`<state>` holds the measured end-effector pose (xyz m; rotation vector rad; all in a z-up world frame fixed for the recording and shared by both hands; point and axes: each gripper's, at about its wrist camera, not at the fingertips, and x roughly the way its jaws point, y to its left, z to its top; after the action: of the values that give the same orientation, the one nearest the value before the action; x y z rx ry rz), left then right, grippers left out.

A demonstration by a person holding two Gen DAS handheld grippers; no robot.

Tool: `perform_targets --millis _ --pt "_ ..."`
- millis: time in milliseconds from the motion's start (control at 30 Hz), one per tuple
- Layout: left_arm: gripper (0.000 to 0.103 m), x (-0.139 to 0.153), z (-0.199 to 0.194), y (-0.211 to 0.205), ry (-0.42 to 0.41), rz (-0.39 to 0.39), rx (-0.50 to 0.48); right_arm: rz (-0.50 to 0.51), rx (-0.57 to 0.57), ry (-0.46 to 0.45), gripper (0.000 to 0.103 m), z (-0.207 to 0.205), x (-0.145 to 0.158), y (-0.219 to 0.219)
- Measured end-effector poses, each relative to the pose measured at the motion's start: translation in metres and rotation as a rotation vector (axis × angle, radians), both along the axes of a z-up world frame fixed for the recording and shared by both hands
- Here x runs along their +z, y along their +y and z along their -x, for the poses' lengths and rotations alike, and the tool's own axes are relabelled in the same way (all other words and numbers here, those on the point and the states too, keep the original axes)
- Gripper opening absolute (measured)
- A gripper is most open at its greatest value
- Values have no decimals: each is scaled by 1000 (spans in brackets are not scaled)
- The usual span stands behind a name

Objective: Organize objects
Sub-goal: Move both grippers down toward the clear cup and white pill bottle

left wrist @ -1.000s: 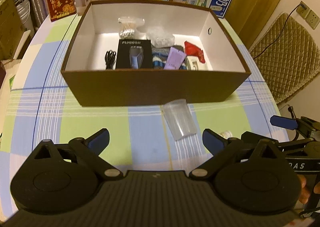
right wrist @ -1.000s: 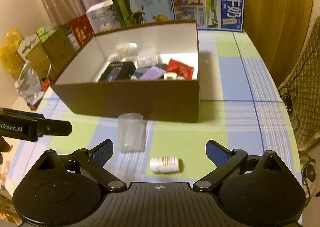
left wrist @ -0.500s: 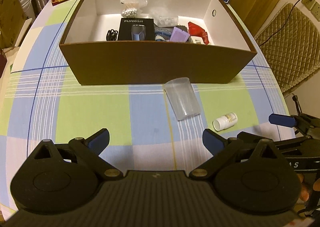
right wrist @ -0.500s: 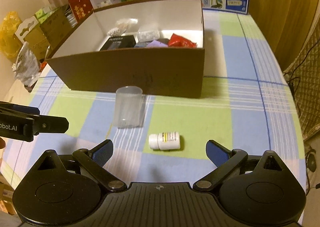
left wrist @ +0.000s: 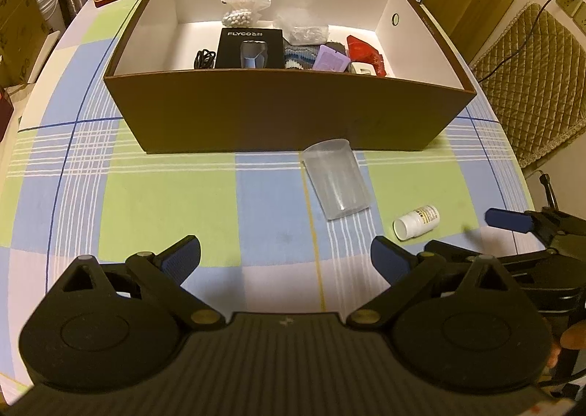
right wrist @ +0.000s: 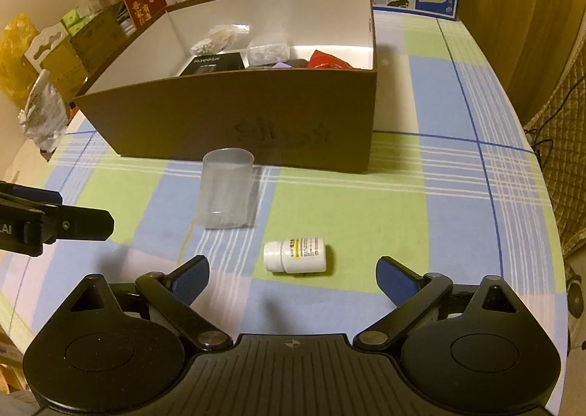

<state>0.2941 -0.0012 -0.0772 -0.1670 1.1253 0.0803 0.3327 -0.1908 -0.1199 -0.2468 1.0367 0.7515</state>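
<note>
Left gripper (left wrist: 285,256): hovering over the checked desk (left wrist: 164,196), fingers spread wide, gripping nothing.
Right gripper (right wrist: 293,276): fingers standing apart and empty, pill bottle (right wrist: 295,254) lying on its side just ahead between them.
Clear cup (right wrist: 225,192): standing near the bottle, just before the brown box (right wrist: 256,126).

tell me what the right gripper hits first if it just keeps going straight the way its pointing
Most likely the small white pill bottle, lying on its side on the tablecloth right between the open fingers of the right gripper. Beyond it stands the brown box.
</note>
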Motion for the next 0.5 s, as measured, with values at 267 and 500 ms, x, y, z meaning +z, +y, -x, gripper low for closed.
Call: perform_targets --millis 267,500 --pt "98 -5 -8 1 5 2 1 36 27 -9 77 -5 -22 10" --pt "98 -14 -17 2 21 1 -6 48 38 -21 69 -9 -32 15"
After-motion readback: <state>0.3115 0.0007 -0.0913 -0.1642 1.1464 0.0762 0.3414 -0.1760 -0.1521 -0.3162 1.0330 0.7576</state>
